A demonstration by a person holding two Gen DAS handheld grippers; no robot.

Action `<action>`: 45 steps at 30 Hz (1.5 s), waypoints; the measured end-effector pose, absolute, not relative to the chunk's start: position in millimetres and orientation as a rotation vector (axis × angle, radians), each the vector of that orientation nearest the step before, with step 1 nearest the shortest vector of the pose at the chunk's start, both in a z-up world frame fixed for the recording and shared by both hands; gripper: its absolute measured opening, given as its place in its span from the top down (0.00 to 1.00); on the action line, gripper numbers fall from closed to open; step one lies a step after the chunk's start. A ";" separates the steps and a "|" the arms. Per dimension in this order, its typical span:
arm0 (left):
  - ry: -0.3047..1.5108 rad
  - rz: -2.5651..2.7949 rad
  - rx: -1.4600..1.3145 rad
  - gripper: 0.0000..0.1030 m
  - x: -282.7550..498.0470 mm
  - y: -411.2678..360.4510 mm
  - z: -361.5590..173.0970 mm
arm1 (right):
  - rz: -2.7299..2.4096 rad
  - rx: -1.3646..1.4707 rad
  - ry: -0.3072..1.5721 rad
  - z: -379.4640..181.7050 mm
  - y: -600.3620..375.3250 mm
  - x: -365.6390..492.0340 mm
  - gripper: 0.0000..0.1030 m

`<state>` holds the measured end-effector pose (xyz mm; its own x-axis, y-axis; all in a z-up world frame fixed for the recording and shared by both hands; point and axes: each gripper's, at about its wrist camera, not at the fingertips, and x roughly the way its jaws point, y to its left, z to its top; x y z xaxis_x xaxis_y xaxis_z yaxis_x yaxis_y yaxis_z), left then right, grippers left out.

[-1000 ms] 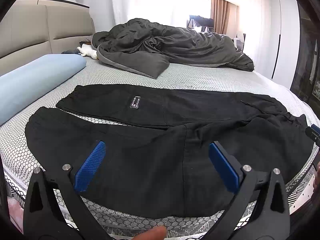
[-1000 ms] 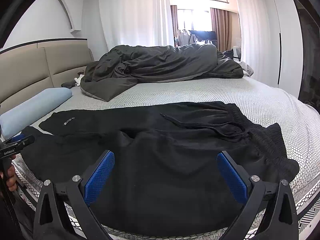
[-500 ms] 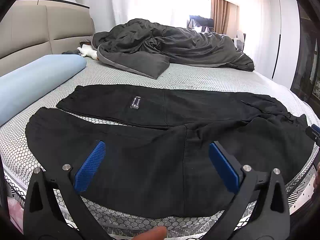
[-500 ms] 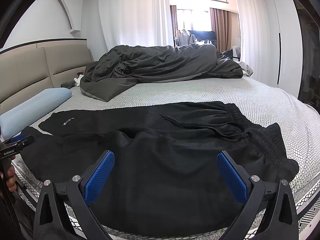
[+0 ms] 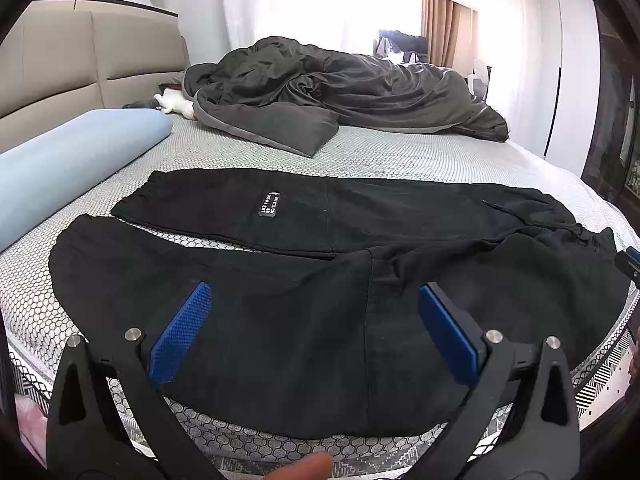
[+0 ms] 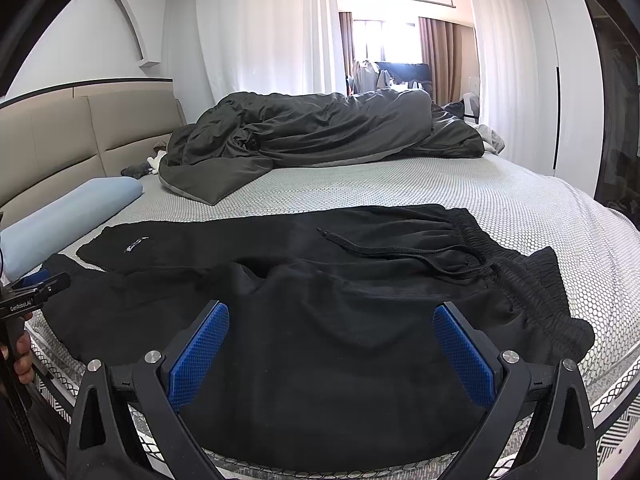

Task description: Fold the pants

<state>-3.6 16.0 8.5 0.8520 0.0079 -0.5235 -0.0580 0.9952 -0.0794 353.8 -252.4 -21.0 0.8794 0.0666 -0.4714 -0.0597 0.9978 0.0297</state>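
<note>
Left wrist: pants [image 5: 320, 312] spread flat on bed [image 5: 400, 156], legs apart, ready for lengthwise fold. Left claw [image 5: 314, 334] and right claw [image 6: 330, 350] both released, hovering over near leg.

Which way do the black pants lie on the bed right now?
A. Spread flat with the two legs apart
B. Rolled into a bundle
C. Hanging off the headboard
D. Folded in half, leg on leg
A: the black pants lie flat on the mattress, and a strip of mattress shows between the two legs near the cuffs.
</note>
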 end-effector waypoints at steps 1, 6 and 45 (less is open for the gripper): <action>0.551 0.036 -0.088 0.01 -3.0 15.2 7.4 | 0.063 0.014 0.489 -20.4 -252.7 353.1 0.00; 0.547 0.033 -0.085 0.01 -2.6 18.0 8.5 | 0.061 0.021 0.488 -20.5 -254.1 354.0 0.00; 0.730 0.320 -0.790 0.95 32.8 283.2 -57.3 | -0.020 0.268 0.539 -16.7 -367.3 337.7 0.00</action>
